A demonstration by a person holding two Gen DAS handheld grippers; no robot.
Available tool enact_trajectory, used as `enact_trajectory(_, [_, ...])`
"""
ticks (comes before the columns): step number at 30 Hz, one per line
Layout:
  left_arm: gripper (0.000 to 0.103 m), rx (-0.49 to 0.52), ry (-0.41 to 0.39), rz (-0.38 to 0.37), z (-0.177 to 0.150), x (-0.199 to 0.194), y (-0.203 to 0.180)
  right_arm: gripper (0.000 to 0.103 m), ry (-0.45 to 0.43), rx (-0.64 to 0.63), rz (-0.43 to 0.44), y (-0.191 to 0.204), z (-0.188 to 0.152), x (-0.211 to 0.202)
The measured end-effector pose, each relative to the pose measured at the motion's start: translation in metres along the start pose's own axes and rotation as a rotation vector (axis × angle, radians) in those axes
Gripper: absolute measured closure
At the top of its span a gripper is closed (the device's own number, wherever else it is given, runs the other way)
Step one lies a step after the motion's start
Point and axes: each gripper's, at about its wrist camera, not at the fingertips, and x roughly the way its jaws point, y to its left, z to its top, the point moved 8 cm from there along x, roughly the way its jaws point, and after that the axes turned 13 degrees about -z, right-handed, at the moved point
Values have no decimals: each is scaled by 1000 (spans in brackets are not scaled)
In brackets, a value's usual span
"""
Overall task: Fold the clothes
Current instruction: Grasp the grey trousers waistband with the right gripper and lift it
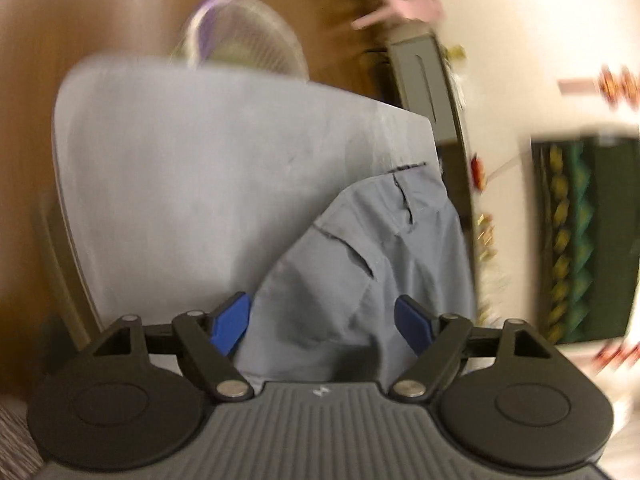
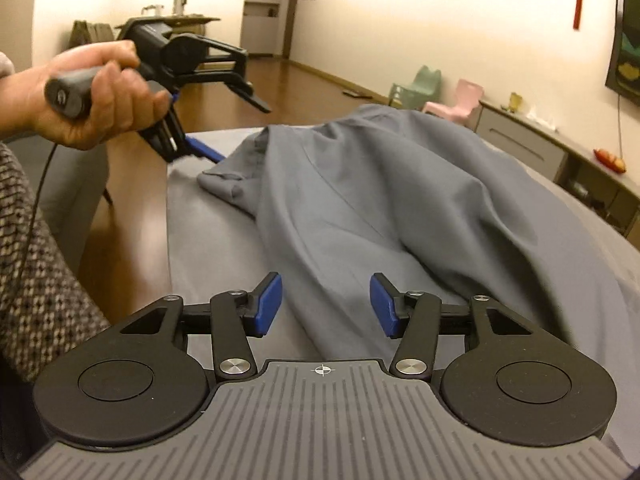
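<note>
A grey garment [image 2: 380, 184] lies crumpled along the grey table [image 2: 208, 220], with a folded corner at its far left end. My right gripper [image 2: 326, 304] hovers over the near part of the cloth; its blue pads stand apart and do not press on it. A hand [image 2: 92, 92] holds the left gripper at the far left, and its blue fingertip [image 2: 204, 149] is at the garment's far corner. The blurred left wrist view shows the left gripper [image 1: 322, 320] open wide, with the garment [image 1: 360, 260] lying below and between its pads on the table [image 1: 180, 168].
A patterned sleeve [image 2: 36, 248] fills the left edge. Wooden floor lies past the table's left side. A low cabinet [image 2: 532, 144] runs along the right wall, with a green chair [image 2: 424, 84] and a pink chair [image 2: 464, 102] beyond. A fan [image 1: 248, 32] stands behind the table.
</note>
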Motion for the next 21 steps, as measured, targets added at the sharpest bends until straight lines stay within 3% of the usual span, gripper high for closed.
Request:
enact_trajectory(4, [13,-167,-61,-60,0,-9,6,53,-16,-64,-49,29,20,27])
enact_trajectory(6, [9,-234,-97,-99,2,-15,9,57,-8,-89,-68,39,30,41])
enact_trajectory(7, [8,-238,-103,-105,5,-13,11,66,8,-104,-72,44,32,48])
enact_trajectory(8, [8,-226,-94,-96,6,-9,12,83,25,-121,-79,48,35,55])
enact_trajectory(9, [9,-212,-81,-84,8,-4,12,88,39,-139,-91,50,36,60])
enact_trajectory(11, [22,-111,-51,-48,11,8,6,101,47,-137,-116,44,40,63])
enact_trajectory(13, [74,48,19,-29,12,18,-11,103,48,-116,-139,33,45,62])
enact_trajectory(14, [86,128,57,-22,13,23,-20,103,43,-99,-153,26,48,60])
enact_trajectory(15, [88,208,84,-50,14,26,-36,103,29,-67,-172,15,54,55])
enact_trajectory(17, [100,343,48,-218,28,7,-81,103,-19,25,-193,-9,68,38])
enact_trajectory(18, [103,419,-30,-339,42,-17,-108,103,-46,73,-185,-18,76,26])
enact_trajectory(19, [102,494,-133,-398,59,-43,-124,103,-68,119,-180,-25,82,14])
enact_trajectory(21, [102,469,-292,-307,101,-71,-108,103,-84,190,-147,-33,86,-3])
